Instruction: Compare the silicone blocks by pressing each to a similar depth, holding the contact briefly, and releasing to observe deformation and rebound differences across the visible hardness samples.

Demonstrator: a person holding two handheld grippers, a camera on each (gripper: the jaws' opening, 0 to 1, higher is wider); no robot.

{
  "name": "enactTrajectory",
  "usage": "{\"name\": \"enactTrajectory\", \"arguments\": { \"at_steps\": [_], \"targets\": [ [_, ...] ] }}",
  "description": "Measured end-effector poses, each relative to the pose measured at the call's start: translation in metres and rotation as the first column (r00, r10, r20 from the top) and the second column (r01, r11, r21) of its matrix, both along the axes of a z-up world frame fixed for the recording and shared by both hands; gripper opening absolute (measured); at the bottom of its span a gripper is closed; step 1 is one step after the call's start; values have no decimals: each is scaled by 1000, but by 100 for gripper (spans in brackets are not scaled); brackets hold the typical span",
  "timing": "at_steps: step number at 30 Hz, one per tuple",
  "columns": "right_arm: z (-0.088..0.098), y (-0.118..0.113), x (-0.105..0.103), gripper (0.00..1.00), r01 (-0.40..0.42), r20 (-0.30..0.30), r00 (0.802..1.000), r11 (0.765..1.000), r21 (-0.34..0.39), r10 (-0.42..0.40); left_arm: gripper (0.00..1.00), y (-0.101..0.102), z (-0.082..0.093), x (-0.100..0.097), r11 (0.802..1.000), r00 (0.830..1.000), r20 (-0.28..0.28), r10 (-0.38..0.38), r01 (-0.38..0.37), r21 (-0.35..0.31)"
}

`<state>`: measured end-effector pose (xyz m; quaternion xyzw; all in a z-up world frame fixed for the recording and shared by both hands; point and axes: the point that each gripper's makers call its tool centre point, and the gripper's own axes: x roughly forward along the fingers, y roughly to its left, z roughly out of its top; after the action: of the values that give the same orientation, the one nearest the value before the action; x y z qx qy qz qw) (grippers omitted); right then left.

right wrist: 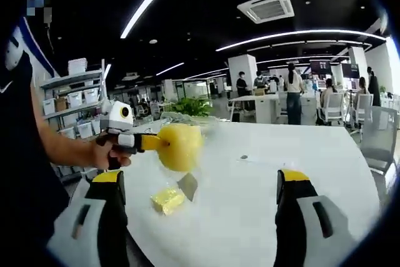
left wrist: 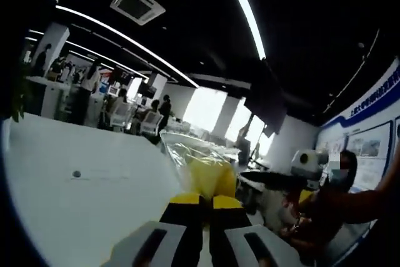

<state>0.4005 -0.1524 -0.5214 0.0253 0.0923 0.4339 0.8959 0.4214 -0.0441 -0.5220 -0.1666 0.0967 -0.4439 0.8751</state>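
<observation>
Left gripper view showed the left gripper (left wrist: 205,203) with its yellow-tipped jaws drawn together on a yellow silicone block (left wrist: 211,178) wrapped in clear plastic film (left wrist: 190,149), held up above the white table (left wrist: 75,204). In the right gripper view the same gripper (right wrist: 164,143) came in from the left in a person's hand (right wrist: 103,153), carrying the block (right wrist: 181,146) over the tabletop (right wrist: 262,204). The right gripper (right wrist: 199,182) stood with its jaws wide apart and nothing between them. A smaller yellow block (right wrist: 167,199) lay on the table beside a grey piece (right wrist: 187,186). This looked like the squeeze-and-hold step on one sample. Next would come a gentle release, watching the rebound, then the same depth on the smaller block.
</observation>
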Motion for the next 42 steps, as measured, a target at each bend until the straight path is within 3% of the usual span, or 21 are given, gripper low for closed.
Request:
{"name": "enactTrajectory", "arguments": {
  "at_steps": [3,12,16,21,36,42],
  "targets": [
    [11,10,4,84,-36,3,999,999,19,36,0,1,7,-7,1000,1000,10,-7,7,-7],
    [18,51,7,73,-152,1,988,987,42,153,0,7,21,-24,999,999,21,-30,31,-33],
    [24,69,5,69,-214,-9,977,974,70,215,0,9,25,-27,999,999,27,-36,37,-31],
    [31,85,0,56,-287,0,958,955,71,288,0,11,27,-32,999,999,25,-43,44,-31],
    [31,105,-6,31,-354,-35,932,926,129,361,0,12,30,-43,996,998,1,-71,71,-56],
    [29,109,-6,28,-362,-49,928,923,130,370,0,16,30,-44,997,998,0,-59,59,-51]
  ]
}}
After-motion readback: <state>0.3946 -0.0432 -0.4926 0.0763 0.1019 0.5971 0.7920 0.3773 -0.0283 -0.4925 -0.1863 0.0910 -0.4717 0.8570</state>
